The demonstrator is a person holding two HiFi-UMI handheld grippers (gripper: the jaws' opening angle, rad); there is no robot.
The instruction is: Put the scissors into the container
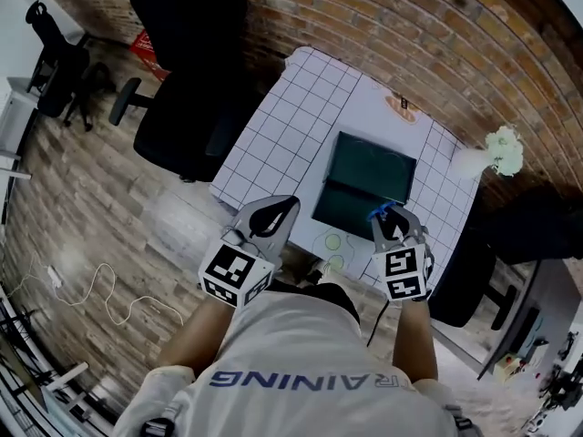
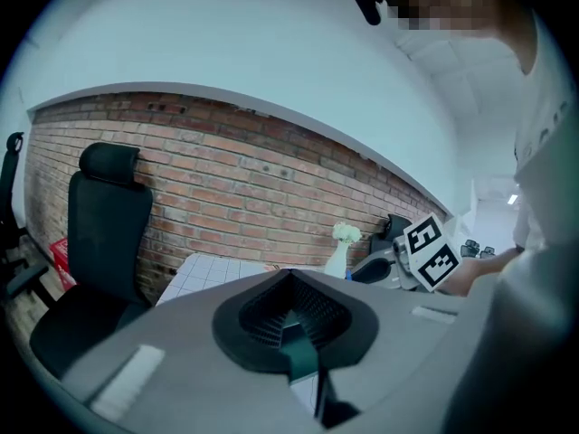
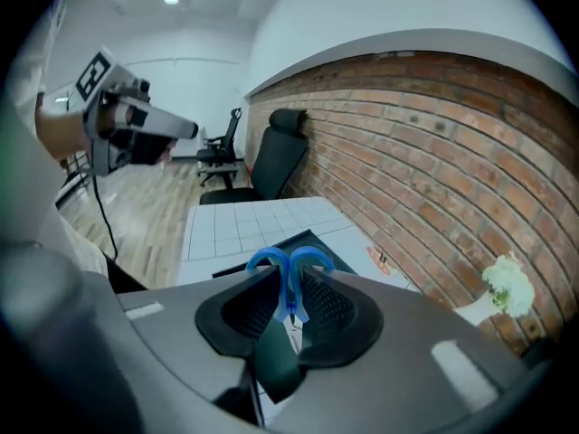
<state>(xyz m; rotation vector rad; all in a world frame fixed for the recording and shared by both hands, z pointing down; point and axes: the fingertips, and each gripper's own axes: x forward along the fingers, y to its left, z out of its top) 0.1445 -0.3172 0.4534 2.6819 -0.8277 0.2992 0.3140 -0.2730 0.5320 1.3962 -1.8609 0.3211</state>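
The dark green container [image 1: 366, 182] lies open on the white gridded table [image 1: 273, 135]. My right gripper [image 1: 392, 218] hovers over the container's near edge, shut on the blue-handled scissors [image 1: 382, 211]. In the right gripper view the two blue handle loops [image 3: 291, 262] stick up between the pads of the right gripper [image 3: 289, 277], with the container [image 3: 237, 260] just beyond. My left gripper [image 1: 279, 213] is held at the table's near edge, left of the container, its jaws shut with nothing in them. In its own view the left gripper [image 2: 291, 277] has its tips meeting.
A white vase of flowers [image 1: 499, 150] stands at the table's far right corner by the brick wall. A black office chair [image 1: 187, 71] stands to the table's left. A small orange mark [image 1: 401, 104] lies on the table beyond the container.
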